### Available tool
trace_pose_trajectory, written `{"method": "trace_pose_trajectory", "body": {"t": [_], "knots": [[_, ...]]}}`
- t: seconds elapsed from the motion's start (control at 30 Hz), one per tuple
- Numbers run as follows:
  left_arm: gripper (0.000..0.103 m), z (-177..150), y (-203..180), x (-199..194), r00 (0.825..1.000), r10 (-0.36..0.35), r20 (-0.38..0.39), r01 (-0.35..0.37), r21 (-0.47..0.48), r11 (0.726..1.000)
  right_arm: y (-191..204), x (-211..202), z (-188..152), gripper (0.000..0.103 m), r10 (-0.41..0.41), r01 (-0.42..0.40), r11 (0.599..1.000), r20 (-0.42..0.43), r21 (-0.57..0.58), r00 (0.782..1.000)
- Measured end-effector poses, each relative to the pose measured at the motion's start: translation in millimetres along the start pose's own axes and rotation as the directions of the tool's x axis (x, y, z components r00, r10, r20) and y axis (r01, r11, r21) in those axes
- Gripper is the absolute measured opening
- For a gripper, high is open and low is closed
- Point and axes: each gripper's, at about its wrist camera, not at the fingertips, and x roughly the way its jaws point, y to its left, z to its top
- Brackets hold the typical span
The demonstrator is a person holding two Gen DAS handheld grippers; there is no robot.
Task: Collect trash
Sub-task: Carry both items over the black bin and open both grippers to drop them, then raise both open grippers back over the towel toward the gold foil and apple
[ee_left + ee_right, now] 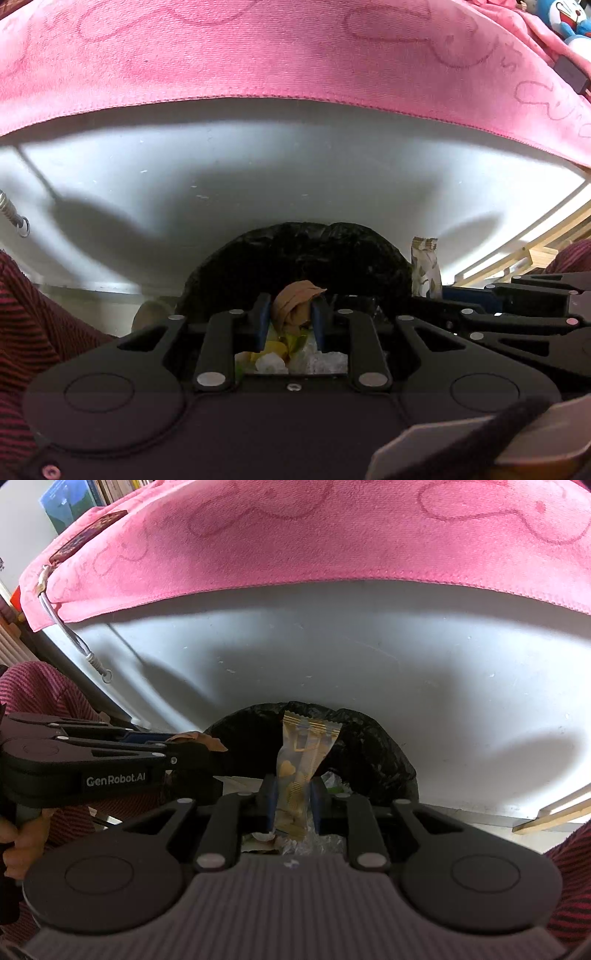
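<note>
A pink towel (295, 55) hangs across the far side, ahead of and above both tools, draped over a white panel (258, 177) that fills the middle ground. Below the panel and straight ahead of the tools sits a bin lined with a black bag (373, 753), its mouth open toward them; crumpled wrappers (310, 360) lie inside, under the tool tips. The left tool (290, 317) points steeply down over the bag with a brown crumpled scrap (295, 306) between its blue pads, which appear to press on it. Just beside it, the right tool (293, 797) points down over the same opening, a tan snack packet (299, 760) standing upright between its pads and sticking out past the tips; the pads seem to touch its sides.
</note>
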Motion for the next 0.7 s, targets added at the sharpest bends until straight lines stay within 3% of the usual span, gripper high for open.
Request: {"method": "trace_pose_trajectory", "body": {"t": [0.07,0.2,0.3,0.57,0.7], "knots": [[0.027,0,0,-1,1.000,0.000,-0.001,0.000,-0.003,1.000,0,1,-1,0.045,0.001,-0.001,1.000,-0.002,0.001,1.000],[0.040,0,1,-1,1.000,0.005,0.004,-0.005,-0.009,1.000,0,1,-2,0.056,0.008,-0.008,1.000,0.000,0.005,1.000],[0.049,0,0,-3,1.000,0.016,0.006,-0.016,-0.013,1.000,0,0,-2,0.060,0.008,-0.008,1.000,0.005,0.002,1.000],[0.058,2,0,-12,0.999,0.030,0.022,-0.030,-0.010,1.000,-1,-8,1,0.066,0.014,-0.015,1.000,0.025,0.006,1.000],[0.063,14,2,-34,0.997,0.030,0.070,-0.031,0.004,1.000,3,-31,14,0.071,0.057,-0.057,0.998,0.073,-0.007,0.996]]}}
